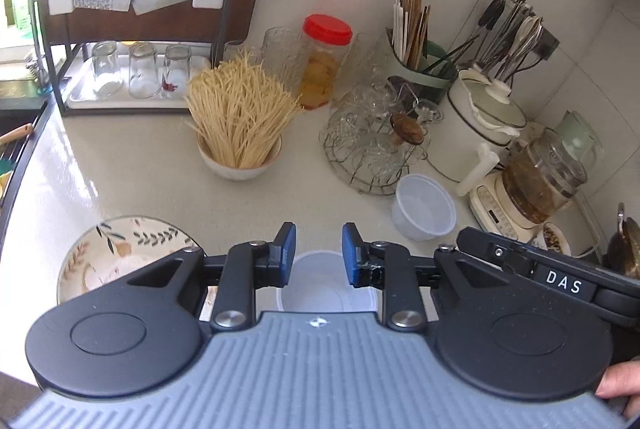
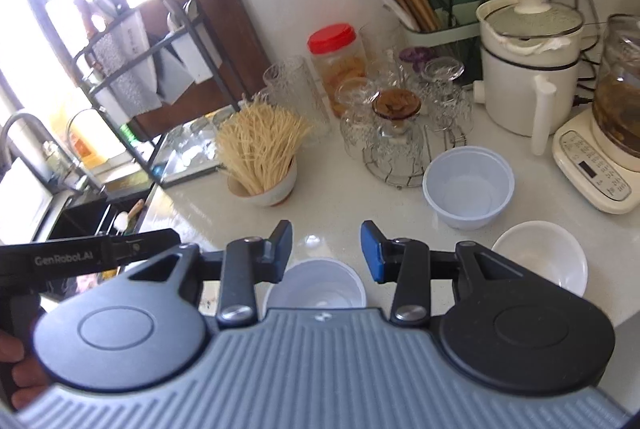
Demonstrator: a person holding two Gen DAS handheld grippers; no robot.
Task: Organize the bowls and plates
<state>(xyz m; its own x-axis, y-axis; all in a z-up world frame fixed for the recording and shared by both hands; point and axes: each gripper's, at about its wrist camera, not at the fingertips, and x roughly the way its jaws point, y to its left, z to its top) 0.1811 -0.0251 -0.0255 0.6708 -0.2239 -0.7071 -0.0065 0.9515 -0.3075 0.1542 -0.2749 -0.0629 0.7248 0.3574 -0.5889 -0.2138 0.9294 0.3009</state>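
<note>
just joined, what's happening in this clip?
A person holds a tool in each hand over a cluttered kitchen counter. Both the left tool and the right tool are open and empty, each hovering above a translucent plastic cup. A second plastic bowl, a white bowl and a floral plate sit unsorted nearby.

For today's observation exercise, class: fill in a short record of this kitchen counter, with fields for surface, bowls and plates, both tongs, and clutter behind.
surface: pale countertop
plastic bowls: one near the glasses, one below the right tongs
white bowl: right of them
floral plate: beside the left tongs
tongs: both open, empty
behind: noodle bowl, red-lidded jar
</note>
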